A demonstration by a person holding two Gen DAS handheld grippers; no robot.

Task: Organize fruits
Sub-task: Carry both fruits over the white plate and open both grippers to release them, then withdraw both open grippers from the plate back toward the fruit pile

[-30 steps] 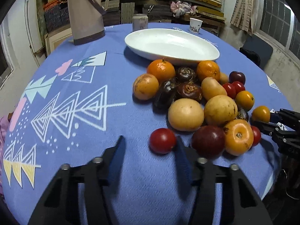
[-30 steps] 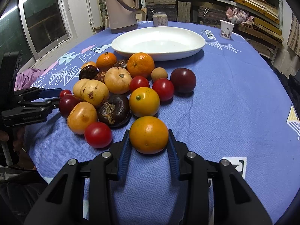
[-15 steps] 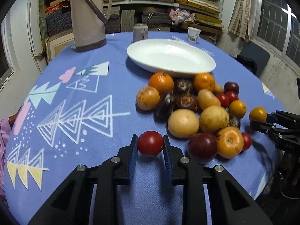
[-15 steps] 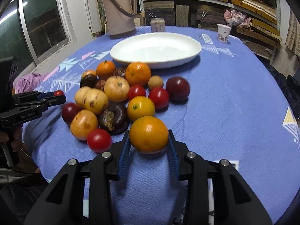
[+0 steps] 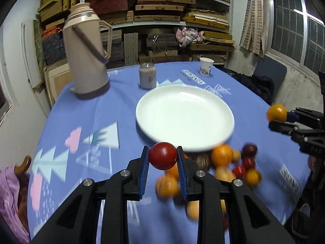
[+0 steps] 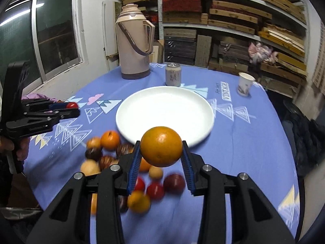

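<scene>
My left gripper (image 5: 162, 158) is shut on a small red tomato (image 5: 162, 155), held in the air just short of the white plate (image 5: 184, 120). My right gripper (image 6: 161, 152) is shut on an orange fruit (image 6: 161, 146), also lifted above the table near the plate (image 6: 164, 113). The plate holds nothing. A blurred heap of mixed fruits (image 5: 233, 162) lies on the blue cloth below both grippers, also seen in the right wrist view as the fruit heap (image 6: 113, 158). Each gripper shows in the other's view: the right gripper (image 5: 284, 120) with its orange fruit, the left gripper (image 6: 69, 109) with its tomato.
A beige thermos (image 5: 85, 57) stands at the back left of the round table. A can (image 5: 147, 77) sits behind the plate and a paper cup (image 5: 206, 66) at the back right. Shelves of boxes (image 5: 162, 10) line the wall behind. A hand (image 6: 12, 148) holds the left tool.
The left gripper closed on the red tomato and lifted it off the cloth. The right gripper rose with the orange fruit. Both now sit higher and closer to the plate.
</scene>
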